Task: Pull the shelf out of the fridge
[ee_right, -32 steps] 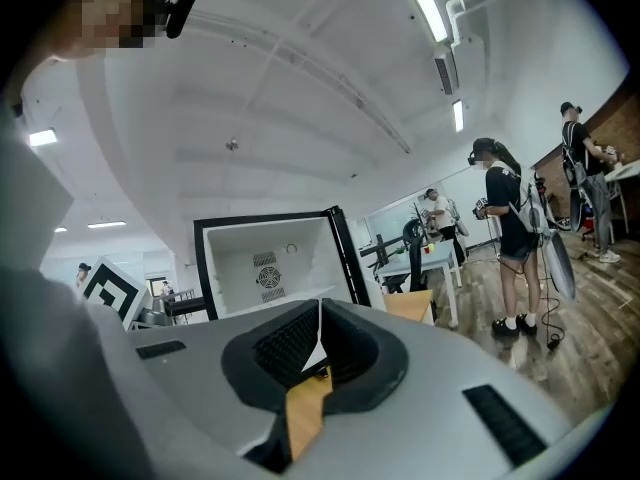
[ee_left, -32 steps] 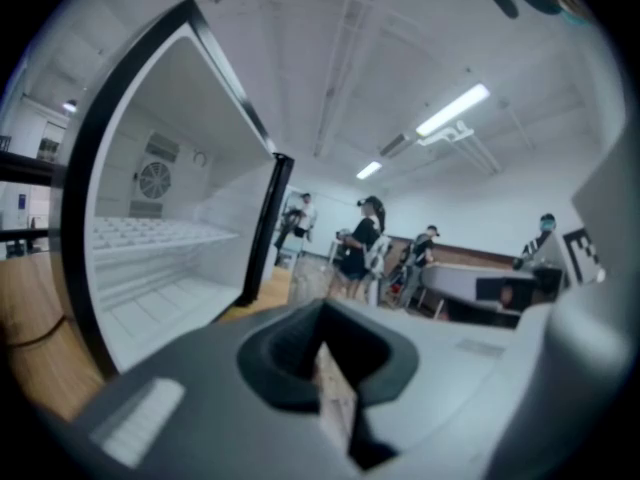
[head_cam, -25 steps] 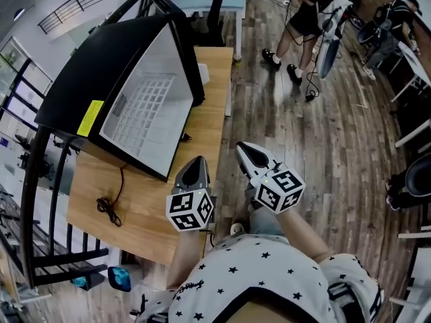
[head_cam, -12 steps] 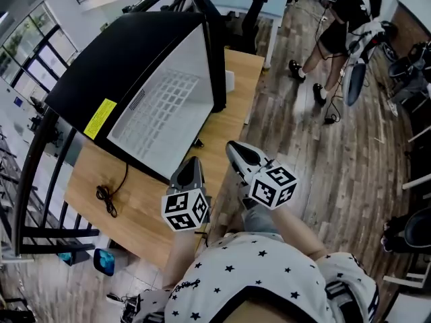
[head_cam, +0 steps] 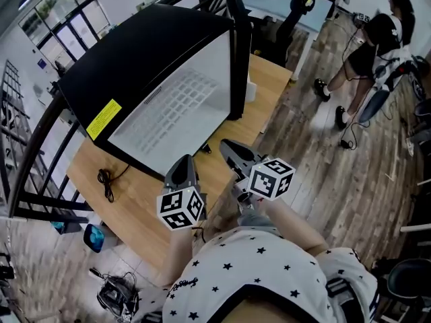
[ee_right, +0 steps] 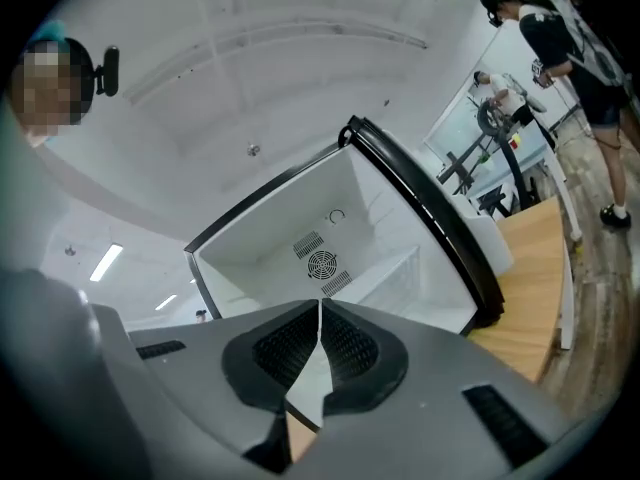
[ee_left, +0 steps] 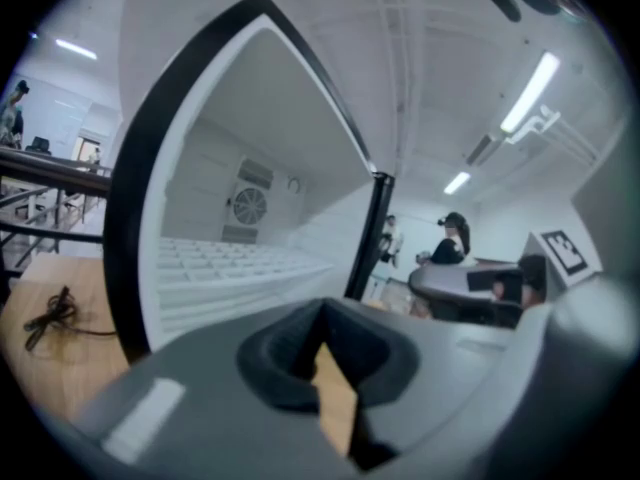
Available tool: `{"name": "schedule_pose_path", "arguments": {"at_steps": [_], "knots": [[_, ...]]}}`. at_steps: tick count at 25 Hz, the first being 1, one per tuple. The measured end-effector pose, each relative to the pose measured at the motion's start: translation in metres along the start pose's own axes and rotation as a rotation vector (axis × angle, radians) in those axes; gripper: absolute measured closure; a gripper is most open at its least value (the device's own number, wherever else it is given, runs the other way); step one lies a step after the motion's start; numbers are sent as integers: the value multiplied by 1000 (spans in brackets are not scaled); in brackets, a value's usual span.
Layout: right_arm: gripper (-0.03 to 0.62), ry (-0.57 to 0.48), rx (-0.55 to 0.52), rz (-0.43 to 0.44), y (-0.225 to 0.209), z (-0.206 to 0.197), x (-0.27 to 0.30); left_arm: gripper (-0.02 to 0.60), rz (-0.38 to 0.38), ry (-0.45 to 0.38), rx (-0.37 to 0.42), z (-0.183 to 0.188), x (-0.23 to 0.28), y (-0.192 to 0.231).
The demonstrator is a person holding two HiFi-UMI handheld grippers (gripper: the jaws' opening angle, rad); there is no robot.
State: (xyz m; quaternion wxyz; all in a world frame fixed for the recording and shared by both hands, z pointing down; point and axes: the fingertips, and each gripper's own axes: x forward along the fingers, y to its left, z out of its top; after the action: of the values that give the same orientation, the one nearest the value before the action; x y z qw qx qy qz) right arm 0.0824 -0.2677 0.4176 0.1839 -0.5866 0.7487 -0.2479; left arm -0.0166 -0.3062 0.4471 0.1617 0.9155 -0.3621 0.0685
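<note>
A black mini fridge [head_cam: 151,56] stands on a wooden table [head_cam: 138,204], its door [head_cam: 240,42] swung open at the far side. Inside the white cavity lies a white wire shelf [head_cam: 176,108], also seen in the left gripper view [ee_left: 235,260] and the right gripper view [ee_right: 390,266]. My left gripper [head_cam: 180,167] hovers over the table just in front of the fridge's near edge, shut and empty. My right gripper [head_cam: 226,147] is beside it, to the right, near the fridge's open front, also shut with nothing held. Neither touches the fridge.
A black cable [head_cam: 105,180] lies coiled on the table left of the grippers. A white box [head_cam: 250,88] sits behind the door. A black metal railing [head_cam: 30,173] runs along the left. A person [head_cam: 377,36] stands on the wooden floor at the far right.
The head view has swung, so the fridge now fills more of the picture. Both grippers have drifted across the table edge toward the fridge's open front and turned. Their jaws stay shut.
</note>
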Motion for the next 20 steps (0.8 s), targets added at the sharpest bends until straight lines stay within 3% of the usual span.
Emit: {"name": "schedule_pose_path", "arguments": {"at_steps": [20], "knots": [[571, 134, 382, 293, -20, -17, 90, 575, 318, -94, -74, -3, -16, 26]]}}
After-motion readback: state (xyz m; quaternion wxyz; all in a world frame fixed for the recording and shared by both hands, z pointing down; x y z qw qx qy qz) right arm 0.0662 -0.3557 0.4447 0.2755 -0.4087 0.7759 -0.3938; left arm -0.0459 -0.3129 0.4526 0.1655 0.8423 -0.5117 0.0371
